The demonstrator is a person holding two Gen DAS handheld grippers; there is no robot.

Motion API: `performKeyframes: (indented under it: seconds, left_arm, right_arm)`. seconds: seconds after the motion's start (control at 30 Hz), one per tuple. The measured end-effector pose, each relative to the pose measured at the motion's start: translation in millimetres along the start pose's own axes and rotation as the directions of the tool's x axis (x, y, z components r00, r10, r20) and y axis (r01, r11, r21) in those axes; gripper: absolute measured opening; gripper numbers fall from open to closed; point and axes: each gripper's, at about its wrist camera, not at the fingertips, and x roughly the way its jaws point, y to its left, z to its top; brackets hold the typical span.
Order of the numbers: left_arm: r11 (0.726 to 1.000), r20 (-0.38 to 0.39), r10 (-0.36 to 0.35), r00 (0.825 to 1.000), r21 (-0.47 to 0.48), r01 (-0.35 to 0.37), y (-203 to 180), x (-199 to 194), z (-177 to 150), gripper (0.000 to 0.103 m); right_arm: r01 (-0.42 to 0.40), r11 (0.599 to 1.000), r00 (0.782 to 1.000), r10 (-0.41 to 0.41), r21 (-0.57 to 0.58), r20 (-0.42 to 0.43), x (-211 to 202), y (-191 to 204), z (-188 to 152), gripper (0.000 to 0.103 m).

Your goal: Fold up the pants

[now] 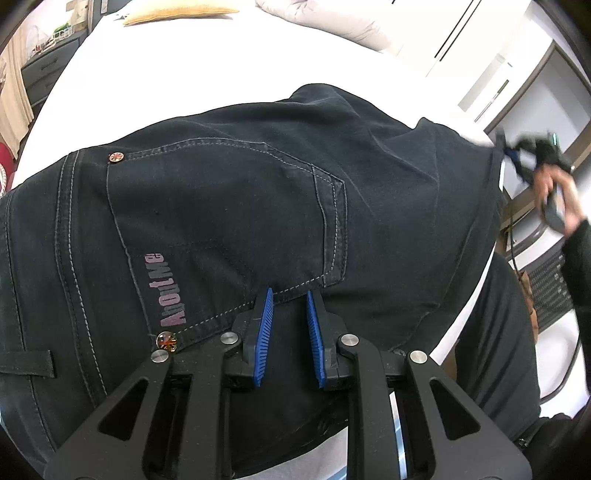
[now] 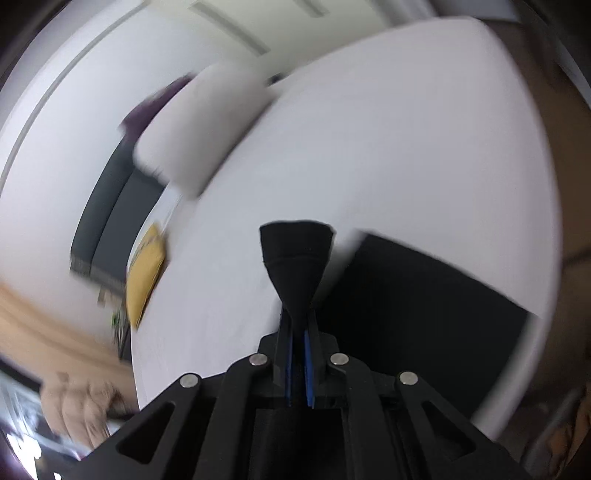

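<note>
On a white bed (image 1: 184,74), both grippers clamp dark pants (image 1: 240,206): left gripper (image 1: 290,295) pins the waist, right gripper (image 2: 297,325) carries an edge, likely to fold across next.

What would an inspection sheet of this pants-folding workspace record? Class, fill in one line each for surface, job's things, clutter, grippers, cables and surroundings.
Surface: white bed sheet, mostly bare.
Job's things: dark pants spread seat-up on the bed, back pocket with pink lettering showing.
Clutter: yellow cushion and pale duvet at the far end.
Grippers: left gripper rests on the pants, blue pads slightly apart with dark cloth between; right gripper shut on a pinch of pants fabric, lifted off the bed.
Cables: a thin dark cord hangs at the right bedside.
Surroundings: white wardrobe doors, grey drawers.
</note>
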Motion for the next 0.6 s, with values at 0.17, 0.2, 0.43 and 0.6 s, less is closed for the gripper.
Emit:
performKeyframes:
  seconds: [0.17,0.2,0.43,0.6]
  left_arm:
    - [1.000,-0.011,-0.011,1.000,-0.018,0.011,5,2,4,0.018]
    - [1.000,-0.013,-0.009,1.000,-0.018,0.009,5,1,4,0.018]
    - [1.000,-0.022,0.022,1.000,-0.009,-0.022,0,2,9,0.018]
    - [0.999,-0.022,0.032,0.999,-0.016,-0.033,-3,2,7,0.018]
  right_arm:
    - [0.015,0.971,1.000,-0.013,0.238,-0.011,-7,-88,-23,0.009]
    - [-0.011,0.962,1.000,0.013,0.272,-0.007,-8,-98,-27,0.009]
    - [-0.137,0.942,0.991,0.130,0.307,0.046,-17,-104,-26,0.059]
    - [-0.095,0.940,0.995,0.096,0.326,0.013,-4,-98,-24,0.059]
